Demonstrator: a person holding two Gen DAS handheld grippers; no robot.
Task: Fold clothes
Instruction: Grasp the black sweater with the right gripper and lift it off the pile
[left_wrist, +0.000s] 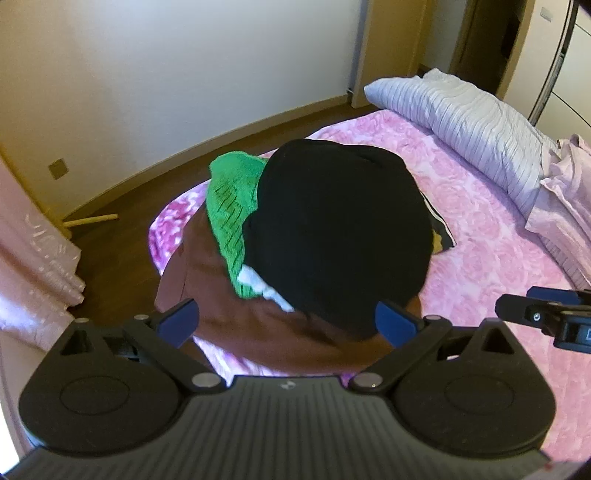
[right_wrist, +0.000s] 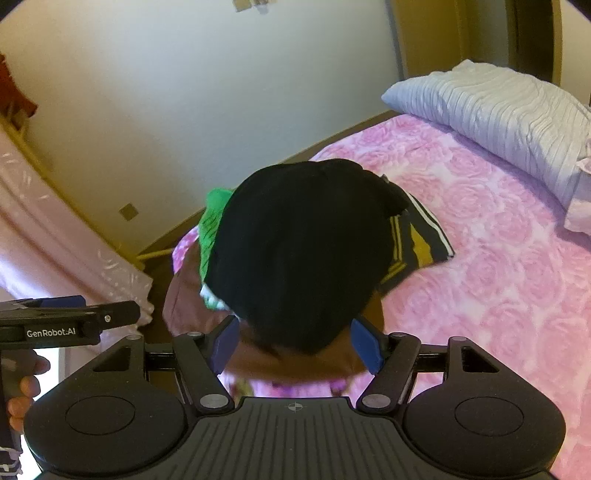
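A pile of clothes lies at the corner of a pink bed. On top is a black garment (left_wrist: 340, 229) (right_wrist: 303, 251). Under it show a green knit piece (left_wrist: 231, 206) (right_wrist: 210, 221), a brown garment (left_wrist: 229, 317) (right_wrist: 184, 302) and a black-and-yellow striped piece (right_wrist: 417, 243). My left gripper (left_wrist: 286, 323) is open, its blue pads above the near edge of the pile with nothing between them. My right gripper (right_wrist: 299, 343) is also open, hovering over the near edge of the black garment. Each gripper shows at the side of the other's view.
The pink flowered bedspread (left_wrist: 480, 229) (right_wrist: 498, 258) stretches to the right. A grey ribbed pillow (left_wrist: 472, 122) (right_wrist: 498, 114) and a pale pink cloth (left_wrist: 565, 199) lie at the back right. Wooden floor (left_wrist: 122, 229), a white wall and pink curtains (left_wrist: 33, 258) are on the left.
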